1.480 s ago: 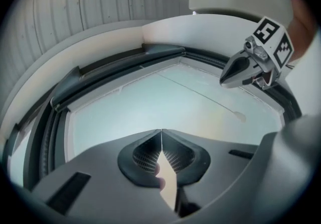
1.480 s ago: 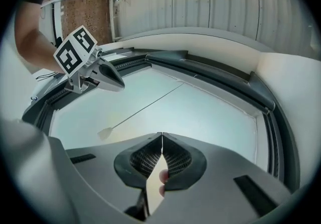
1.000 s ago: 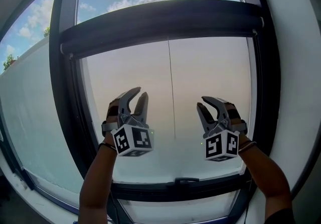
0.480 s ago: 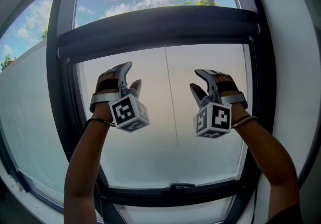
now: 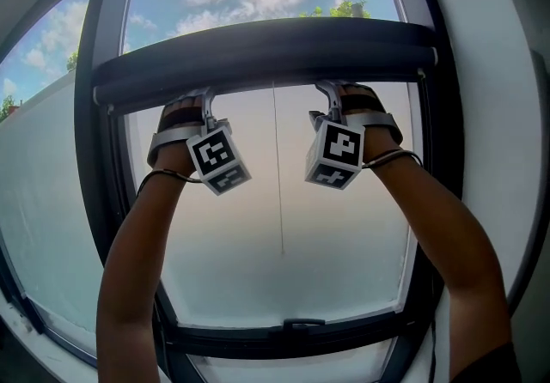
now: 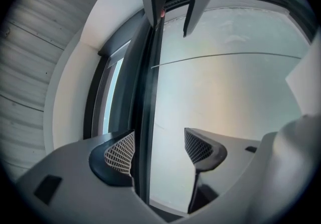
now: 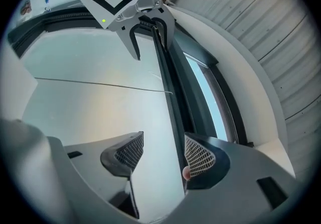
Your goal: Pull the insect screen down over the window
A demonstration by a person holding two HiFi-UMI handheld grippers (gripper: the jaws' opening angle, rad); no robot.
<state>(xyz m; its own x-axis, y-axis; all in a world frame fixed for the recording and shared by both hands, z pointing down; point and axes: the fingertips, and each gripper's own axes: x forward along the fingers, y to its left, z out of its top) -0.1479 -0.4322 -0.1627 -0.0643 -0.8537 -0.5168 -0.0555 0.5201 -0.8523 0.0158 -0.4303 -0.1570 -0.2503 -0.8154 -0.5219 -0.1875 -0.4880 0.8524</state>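
Window [image 5: 103,201]: dark frame set in a white wall [image 5: 490,115]; blue sky with clouds along the top edge, pale hazy pane below.
Insect screen bar [image 5: 258,55]: dark, lying level across the upper part of the window, from the left edge to the right.
Cord [image 5: 278,184]: thin, hanging at mid-pane.
Latch [image 5: 303,323]: on the bottom edge.
Left gripper [image 6: 159,150]: raised to the bar; jaws wide, just opened, with the bar's edge running between them.
Right gripper [image 7: 163,155]: likewise.
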